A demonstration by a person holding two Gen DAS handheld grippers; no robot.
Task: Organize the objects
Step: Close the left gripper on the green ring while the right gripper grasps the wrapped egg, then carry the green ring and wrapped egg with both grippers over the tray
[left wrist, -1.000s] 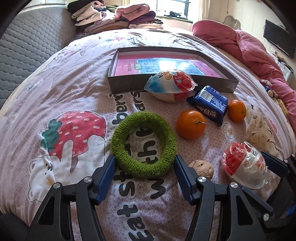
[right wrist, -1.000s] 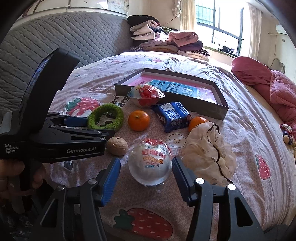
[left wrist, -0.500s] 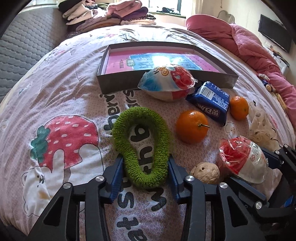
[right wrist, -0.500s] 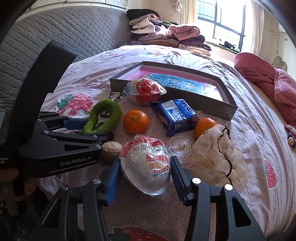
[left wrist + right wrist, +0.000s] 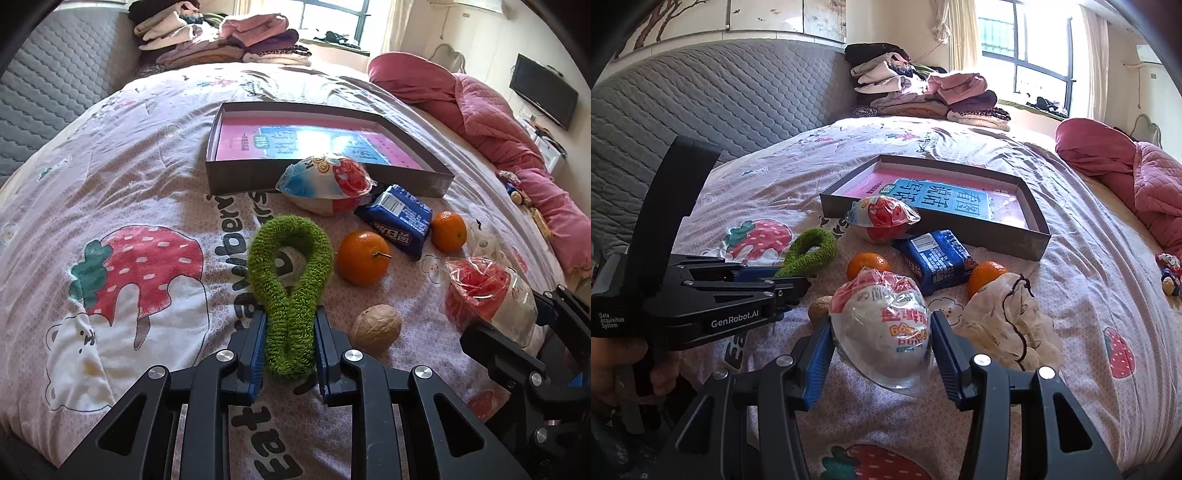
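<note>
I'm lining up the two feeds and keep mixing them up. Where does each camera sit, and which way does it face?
Left wrist: on the left gripper, looking down the bed toward the box; its own fingers pinch the green ring.
Right wrist: on the right gripper, facing the box and window; its fingers clamp the wrapped egg; a hand shows.
Shared: ring, box, egg, oranges.
</note>
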